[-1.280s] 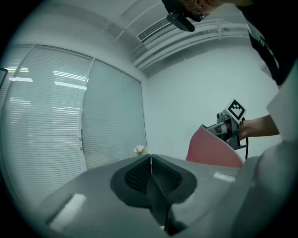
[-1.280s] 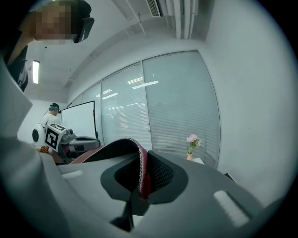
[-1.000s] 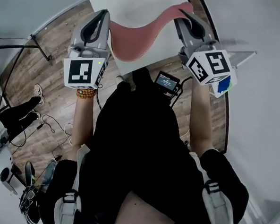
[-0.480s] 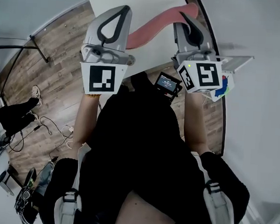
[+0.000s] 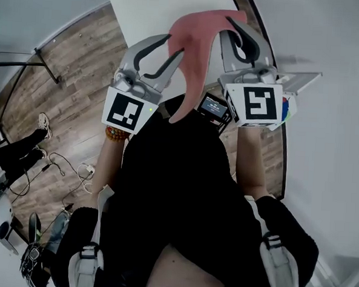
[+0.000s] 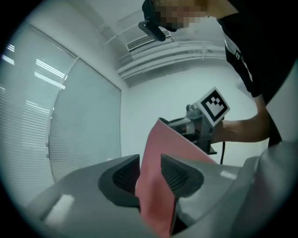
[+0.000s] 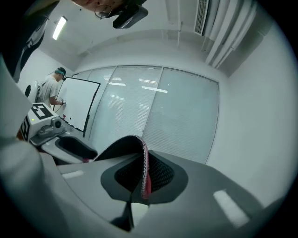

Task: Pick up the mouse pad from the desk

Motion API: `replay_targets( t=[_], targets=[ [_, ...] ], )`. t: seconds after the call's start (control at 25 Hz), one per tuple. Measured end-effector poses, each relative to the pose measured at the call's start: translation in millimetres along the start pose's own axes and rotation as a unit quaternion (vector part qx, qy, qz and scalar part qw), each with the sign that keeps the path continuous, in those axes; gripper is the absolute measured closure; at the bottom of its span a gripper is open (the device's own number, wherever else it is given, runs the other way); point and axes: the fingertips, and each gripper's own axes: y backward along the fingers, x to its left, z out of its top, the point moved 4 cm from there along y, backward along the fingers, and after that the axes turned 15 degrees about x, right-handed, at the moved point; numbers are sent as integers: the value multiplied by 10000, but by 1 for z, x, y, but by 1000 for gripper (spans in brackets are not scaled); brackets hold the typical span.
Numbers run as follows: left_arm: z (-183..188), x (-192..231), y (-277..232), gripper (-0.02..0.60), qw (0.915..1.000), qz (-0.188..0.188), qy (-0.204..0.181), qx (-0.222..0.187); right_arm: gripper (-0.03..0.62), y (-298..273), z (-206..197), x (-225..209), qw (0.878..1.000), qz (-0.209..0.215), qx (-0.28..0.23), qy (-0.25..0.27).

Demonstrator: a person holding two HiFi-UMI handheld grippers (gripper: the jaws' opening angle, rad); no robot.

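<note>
The pink mouse pad (image 5: 195, 38) is off the white desk (image 5: 145, 10) and droops in a curve toward my body. My right gripper (image 5: 235, 22) is shut on one edge of it; in the right gripper view the pad's thin edge (image 7: 145, 172) is pinched between the meshed pads. My left gripper (image 5: 173, 47) stands at the pad's lower left with its jaws spread, and the pad (image 6: 163, 153) passes through the gap without visible pressure. The right gripper (image 6: 205, 121) shows beyond the pad in the left gripper view.
Wooden floor (image 5: 69, 60) lies left of the desk, with another person's legs (image 5: 22, 142) and cables (image 5: 63, 163) on it. A small screen (image 5: 213, 105) hangs at my chest. A person (image 7: 51, 88) stands by a whiteboard (image 7: 79, 107) in front of glass walls.
The pad has come up off the desk and now hangs from the right gripper. The left gripper has swung right to the pad, and its jaws now stand apart around it.
</note>
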Motion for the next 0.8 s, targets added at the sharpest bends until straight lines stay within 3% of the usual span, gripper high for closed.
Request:
replay_targets(
  t=[0.2, 0.32, 0.44, 0.56, 0.8],
  targets=[
    [-10, -25, 7, 398, 9940, -271, 1041, -188, 553, 4, 11, -3, 9999, -123, 36, 87],
    [-9, -38, 10, 354, 9925, -383, 1143, -205, 553, -1, 15, -1, 9999, -101, 38, 66],
    [-14, -52, 9, 320, 9942, -390, 998, 90, 553, -6, 19, 0, 9999, -71, 141, -3],
    [-15, -56, 3, 281, 9944, -5, 983, 383, 553, -10, 29, 3, 9996, -28, 285, -81],
    [-3, -36, -9, 236, 9906, 754, 1117, 245, 553, -15, 34, 10, 9988, -15, 474, -142]
  ],
)
